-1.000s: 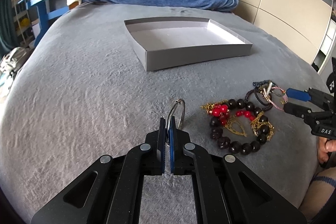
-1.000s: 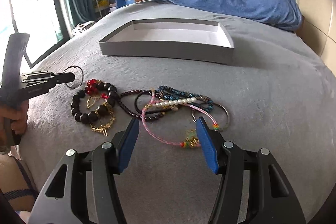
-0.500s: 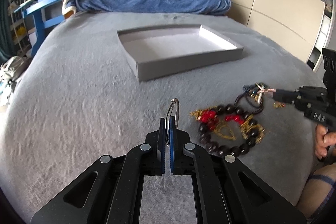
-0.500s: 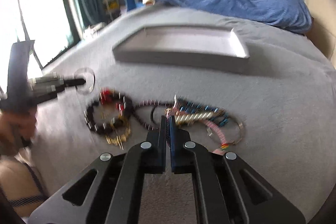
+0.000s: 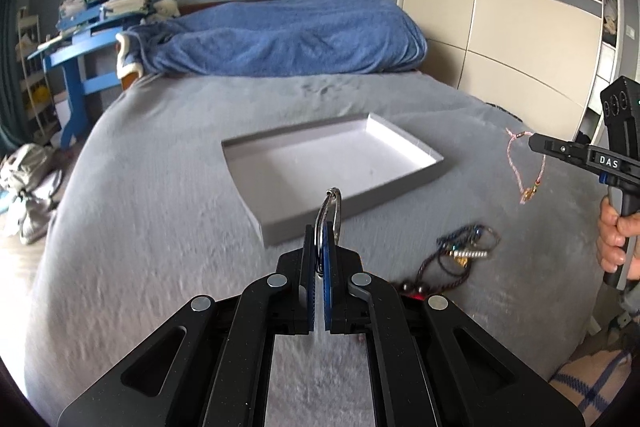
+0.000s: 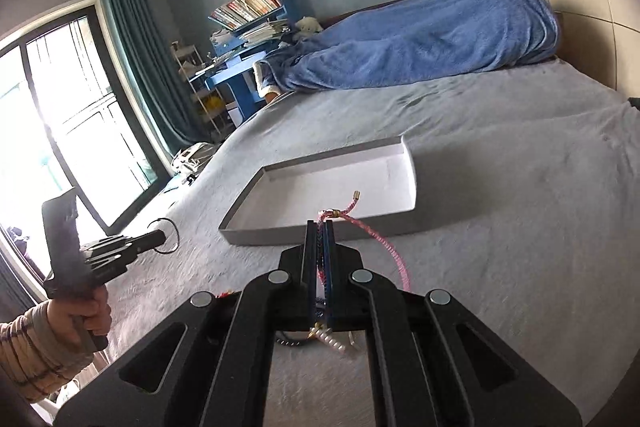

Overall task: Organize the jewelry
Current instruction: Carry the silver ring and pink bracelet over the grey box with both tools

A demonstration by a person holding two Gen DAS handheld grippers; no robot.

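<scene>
My left gripper (image 5: 319, 231) is shut on a thin metal ring bracelet (image 5: 333, 211) and holds it above the grey bedspread, just short of the near wall of the shallow grey box (image 5: 360, 201). My right gripper (image 6: 321, 227) is shut on a pink cord bracelet (image 6: 384, 247), lifted off the bed in front of the box (image 6: 320, 235). The pink cord (image 5: 520, 171) hangs from the right gripper (image 5: 534, 143) in the left wrist view. The left gripper (image 6: 160, 237) with its ring (image 6: 164, 233) shows at left in the right wrist view. Remaining jewelry (image 5: 456, 255) lies on the bed.
A blue blanket (image 5: 280, 39) lies heaped at the head of the bed. A blue desk with books (image 5: 92, 27) stands at far left, a wardrobe (image 5: 500, 7) at right. A window and curtain (image 6: 120, 67) are at the left of the bed.
Both grippers have lifted and moved toward the box. The right gripper closed on the pink cord bracelet and raised it off the pile. The left still holds the ring.
</scene>
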